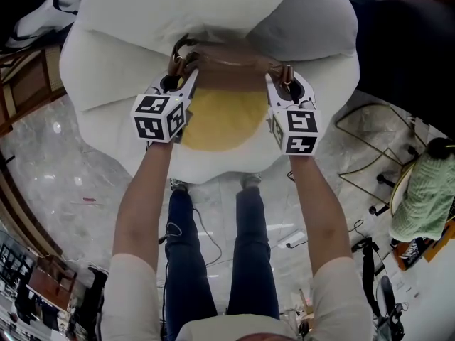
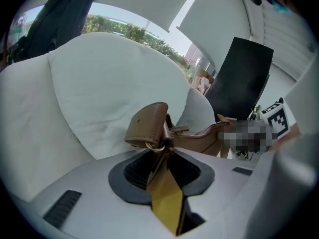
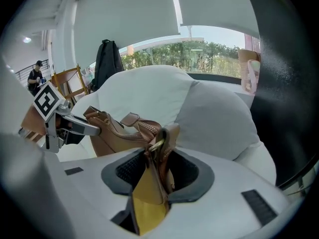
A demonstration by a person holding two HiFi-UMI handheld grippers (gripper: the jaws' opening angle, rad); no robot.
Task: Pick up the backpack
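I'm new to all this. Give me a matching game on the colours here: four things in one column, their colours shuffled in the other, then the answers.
Things:
1. backpack
2. armchair
3. trousers
4. striped cloth

Colours:
A. dark blue
B. pale green
C. brown and yellow
D. white

Pairs: 1-C, 2-D, 3-A, 4-B

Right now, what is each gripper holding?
Left gripper: closed on the backpack, at its left end.
Right gripper: closed on the backpack, at its right end.
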